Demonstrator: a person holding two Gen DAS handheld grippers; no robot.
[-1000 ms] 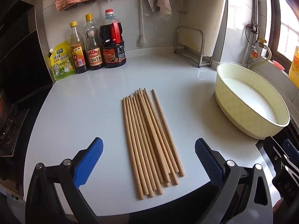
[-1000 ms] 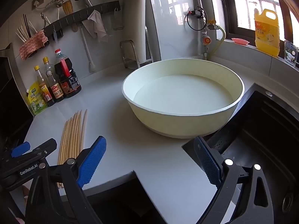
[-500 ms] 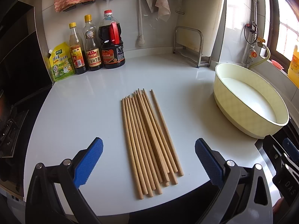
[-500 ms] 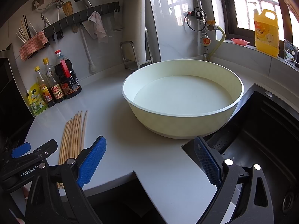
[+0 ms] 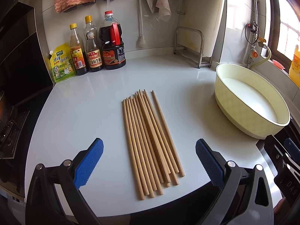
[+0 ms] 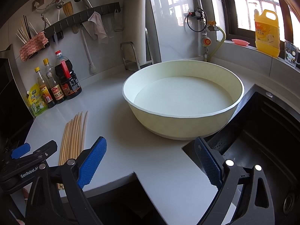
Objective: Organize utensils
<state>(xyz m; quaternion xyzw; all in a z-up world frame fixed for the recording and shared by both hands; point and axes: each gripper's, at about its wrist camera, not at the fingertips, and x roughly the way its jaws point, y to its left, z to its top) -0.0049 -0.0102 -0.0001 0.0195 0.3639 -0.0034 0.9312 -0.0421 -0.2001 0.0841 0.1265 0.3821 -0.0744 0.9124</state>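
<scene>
Several wooden chopsticks [image 5: 150,140] lie side by side on the white counter [image 5: 84,112], pointing away from me; the right wrist view shows the same chopsticks [image 6: 74,135] at its left. My left gripper [image 5: 149,161] hovers just above their near ends, open wide, its blue pads either side of the bundle. Over the counter's front corner my right gripper [image 6: 150,159] is open and holds nothing. A cream round basin [image 6: 182,116] stands ahead of it; the left wrist view has the basin [image 5: 249,118] at right.
Sauce bottles [image 5: 95,45] and a yellow pouch [image 5: 61,63] line the back wall. A metal rack [image 5: 189,46] stands behind the basin. A black sink [image 6: 262,140] drops off at right. A wall-mounted chopstick holder [image 6: 31,45] hangs at upper left.
The left wrist view has tilted down and drawn back a little, so the chopsticks and wall sit slightly lower. Both grippers stay open; nothing was picked up.
</scene>
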